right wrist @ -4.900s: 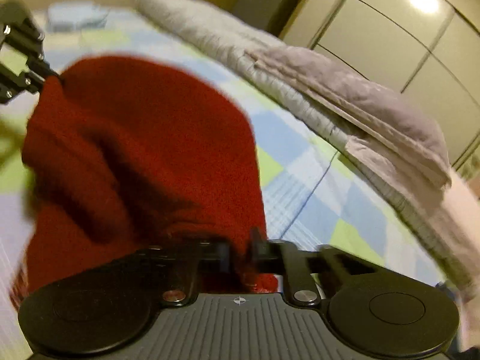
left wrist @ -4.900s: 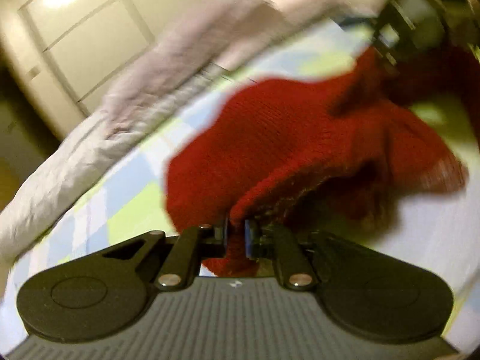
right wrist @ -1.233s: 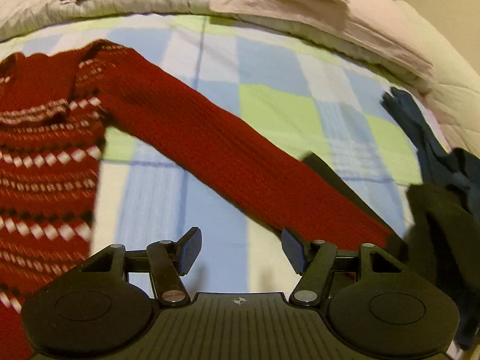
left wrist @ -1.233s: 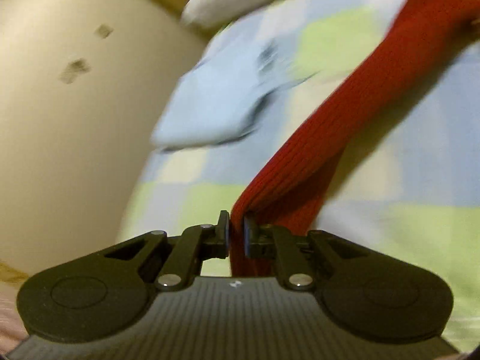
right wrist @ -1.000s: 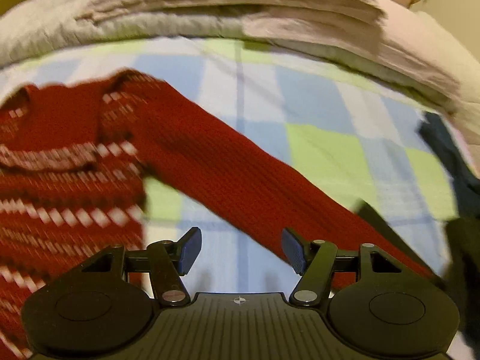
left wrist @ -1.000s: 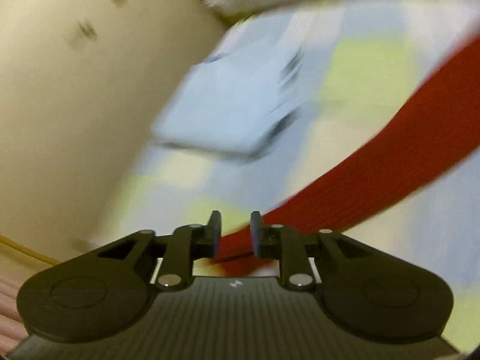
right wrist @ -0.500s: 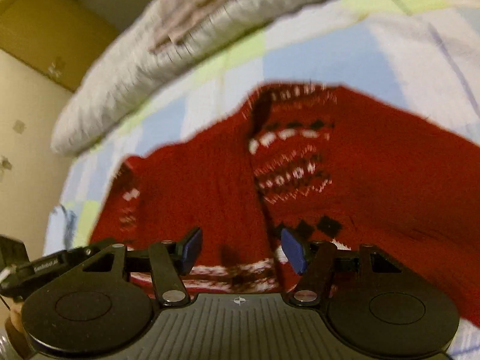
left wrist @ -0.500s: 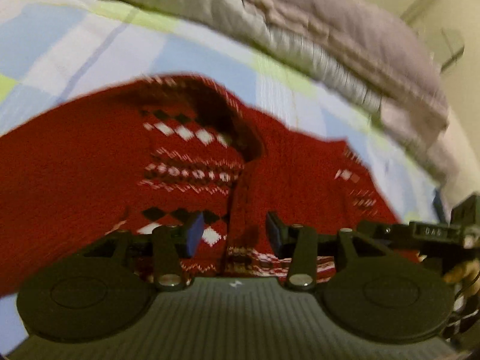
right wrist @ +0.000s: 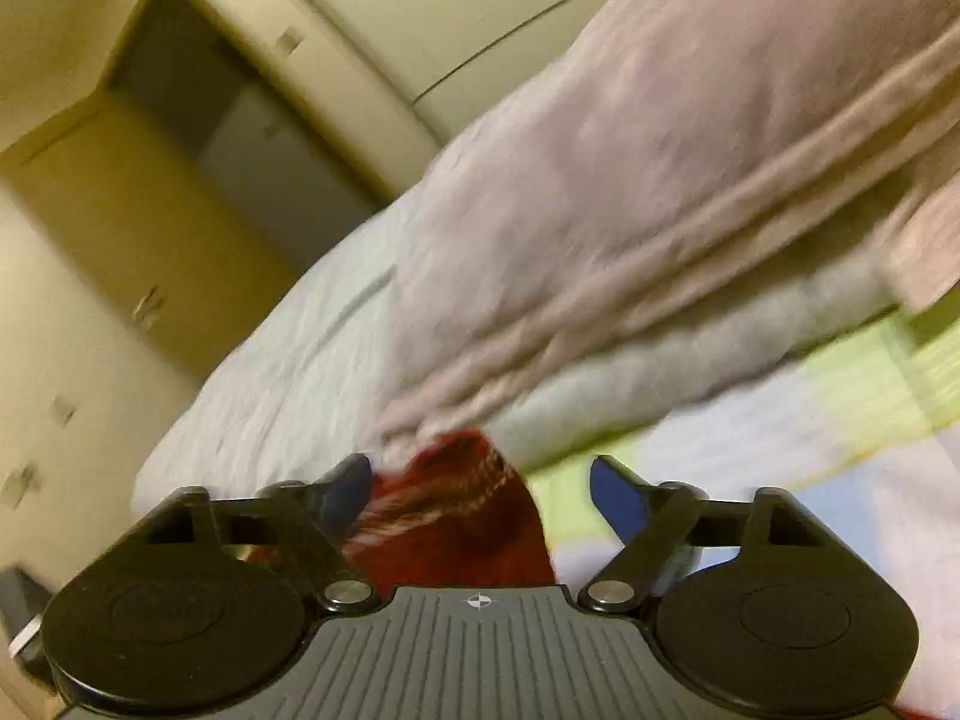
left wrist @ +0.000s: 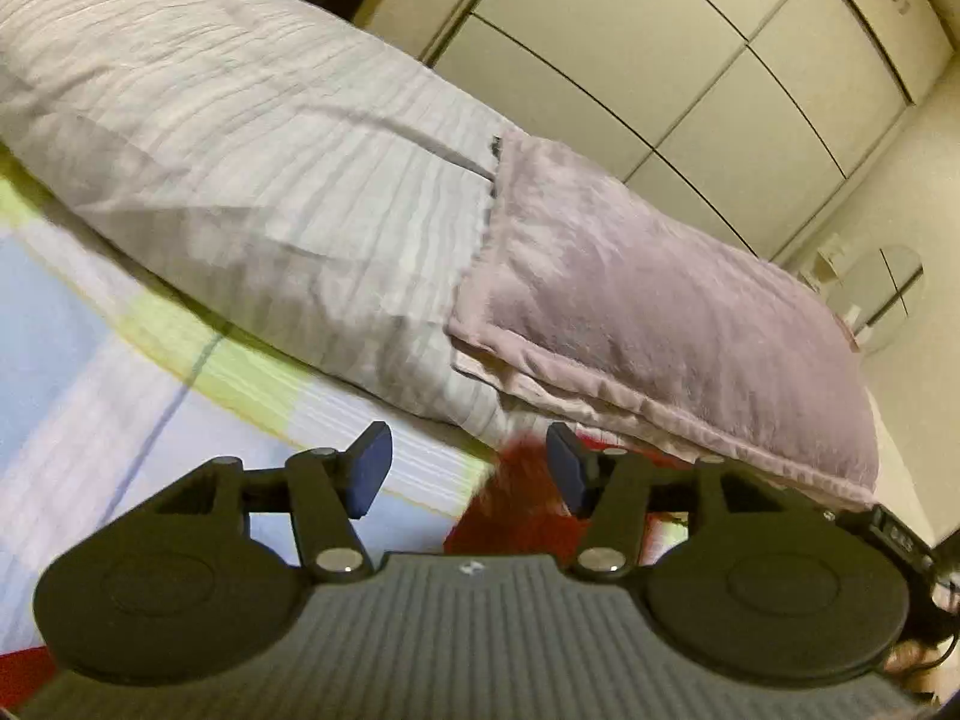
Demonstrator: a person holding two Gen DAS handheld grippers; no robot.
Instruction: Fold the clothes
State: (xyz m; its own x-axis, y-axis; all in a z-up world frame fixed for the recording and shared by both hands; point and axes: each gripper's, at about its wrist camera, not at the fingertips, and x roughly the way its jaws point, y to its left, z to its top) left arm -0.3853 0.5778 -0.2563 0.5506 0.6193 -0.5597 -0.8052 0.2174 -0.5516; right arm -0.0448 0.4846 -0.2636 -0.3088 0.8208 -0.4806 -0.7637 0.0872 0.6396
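Observation:
The red knitted sweater [left wrist: 510,519] lies on the checked bedsheet [left wrist: 120,360], and only its upper edge shows, close to the folded bedding. My left gripper [left wrist: 468,471] hovers over that edge with its jaws opening. The red knit sits low between them, nearer the right finger, and neither pad presses on it. In the blurred right wrist view, a red corner with white pattern [right wrist: 456,510] lies between the opening jaws of my right gripper [right wrist: 480,486]. That corner is against the left finger and is not clamped. Most of the sweater is hidden under the gripper bodies.
A white ribbed duvet [left wrist: 240,150] and a pale pink blanket [left wrist: 630,300] are stacked right behind the sweater's edge. Wardrobe doors [left wrist: 660,60] stand beyond them. A doorway [right wrist: 198,120] shows at the far left in the right wrist view. The checked sheet [right wrist: 780,420] stretches to the right.
The left gripper let go of the red sleeve. Both grippers swung across the sweater's body to its edge by the bedding, and both sets of jaws have widened.

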